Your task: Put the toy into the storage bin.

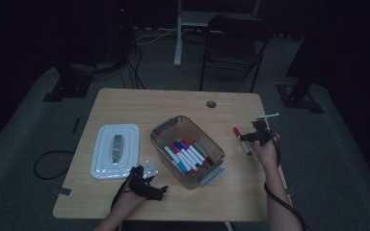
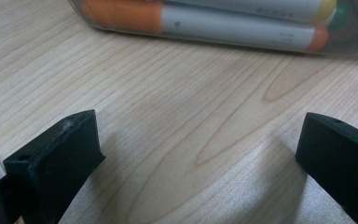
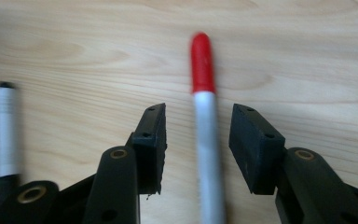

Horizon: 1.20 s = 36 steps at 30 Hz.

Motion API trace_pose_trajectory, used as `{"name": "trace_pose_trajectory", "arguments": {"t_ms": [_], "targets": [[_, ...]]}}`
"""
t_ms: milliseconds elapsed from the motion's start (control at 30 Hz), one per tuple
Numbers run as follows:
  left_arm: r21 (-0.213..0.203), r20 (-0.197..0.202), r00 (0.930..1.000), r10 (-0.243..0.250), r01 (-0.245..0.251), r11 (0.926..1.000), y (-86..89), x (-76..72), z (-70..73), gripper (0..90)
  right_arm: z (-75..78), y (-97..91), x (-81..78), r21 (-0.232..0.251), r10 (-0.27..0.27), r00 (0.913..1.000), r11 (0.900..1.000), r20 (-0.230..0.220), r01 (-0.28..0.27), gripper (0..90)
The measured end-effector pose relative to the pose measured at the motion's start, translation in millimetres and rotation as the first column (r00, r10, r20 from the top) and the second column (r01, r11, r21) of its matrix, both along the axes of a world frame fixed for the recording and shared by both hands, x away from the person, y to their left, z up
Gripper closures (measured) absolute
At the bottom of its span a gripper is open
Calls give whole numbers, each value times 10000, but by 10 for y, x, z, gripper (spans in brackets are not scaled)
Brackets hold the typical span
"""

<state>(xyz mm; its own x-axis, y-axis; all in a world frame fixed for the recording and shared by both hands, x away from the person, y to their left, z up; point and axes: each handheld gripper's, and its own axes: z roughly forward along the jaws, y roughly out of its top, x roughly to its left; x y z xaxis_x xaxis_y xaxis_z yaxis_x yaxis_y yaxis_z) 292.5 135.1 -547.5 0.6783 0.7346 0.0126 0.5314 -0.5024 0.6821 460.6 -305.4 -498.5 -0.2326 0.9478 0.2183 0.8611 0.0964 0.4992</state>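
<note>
1. Clear bin (image 1: 188,150) at table centre holds a batch of markers (image 1: 187,155); that portion judged done.
2. White lid (image 1: 115,150) lies left of the bin, off it.
3. Red-capped marker (image 3: 204,126) lies on the table right of the bin, between the right gripper's (image 3: 198,140) parted jaws, pads not touching. A second marker (image 3: 2,130) lies beside it.
4. Left gripper (image 2: 196,154) rests released, empty, near the bin.
5. Remaining, by judgement: grasp loose markers, bin them, fit lid.

I saw a matt, pale wood-grain table (image 3: 74,56) under a smooth plastic marker (image 3: 204,116) with a glossy red cap. The gripper pads (image 3: 154,140) looked matt black and slightly rough. The bin (image 1: 166,137) was clear, smoky plastic; its lid (image 1: 103,154) white, glossy plastic.
</note>
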Motion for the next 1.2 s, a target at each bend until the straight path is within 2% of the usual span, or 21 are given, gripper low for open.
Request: {"name": "trace_pose_trajectory", "arguments": {"t_ms": [100, 167, 233, 300, 367, 400, 500, 567, 600, 767, 967, 1100, 1200], "targets": [[-1, -1, 10000, -2, 2, 10000, 0, 0, 0, 4, -111, -13, 51, -467, -200, 9996, 9987, -194, 191, 570], [0, -1, 10000, -2, 2, 10000, 0, 0, 0, 4, -147, -4, 69, -592, -163, 9993, 9981, -348, 143, 578], [-2, -5, 10000, -3, 3, 10000, 0, 0, 0, 4, -173, 22, 75, -1077, -69, 9994, 9942, -346, 32, 587], [-1, -2, 10000, 0, 0, 10000, 0, 0, 0, 4, -171, 29, 76, -1195, -166, 9992, 9928, -351, 123, 632], [0, -5, 10000, -2, 2, 10000, 0, 0, 0, 4, -172, 44, 72, -1529, -244, 9994, 9880, -262, 201, 696], [2, -5, 10000, -2, 2, 10000, 0, 0, 0, 4, -170, 52, 67, -1724, -270, 9993, 9848, -250, 223, 755], [-2, -2, 10000, -1, 1, 10000, 0, 0, 0, 4, -165, 58, 65, -1729, -423, 9986, 9843, -306, 364, 762], [-1, -5, 10000, -3, 3, 10000, 0, 0, 0, 4, -145, 60, 49, -1522, -507, 9985, 9872, -221, 467, 763], [-2, -2, 10000, -1, 1, 10000, 0, 0, 0, 4, -121, 56, 36, -1099, -514, 9986, 9927, -158, 493, 763], [-1, -6, 10000, -4, 4, 10000, 0, 0, 0, 4, 33, 102, -37, -79, -269, 9996, 9996, 8, 269, 764], [4, 0, 10000, -2, 2, 10000, 0, 0, 0, 4, 274, 234, -154, 342, 44, 9996, 9994, 282, -54, 764], [4, 1, 10000, -3, 3, 10000, 0, 0, 0, 4, 448, 329, -227, 517, 514, 9970, 9972, 585, -545, 764], [4, 2, 10000, -2, 2, 10000, 0, 0, 0, 4, 576, 392, -290, 844, 851, 9933, 9922, 783, -916, 764]]}}
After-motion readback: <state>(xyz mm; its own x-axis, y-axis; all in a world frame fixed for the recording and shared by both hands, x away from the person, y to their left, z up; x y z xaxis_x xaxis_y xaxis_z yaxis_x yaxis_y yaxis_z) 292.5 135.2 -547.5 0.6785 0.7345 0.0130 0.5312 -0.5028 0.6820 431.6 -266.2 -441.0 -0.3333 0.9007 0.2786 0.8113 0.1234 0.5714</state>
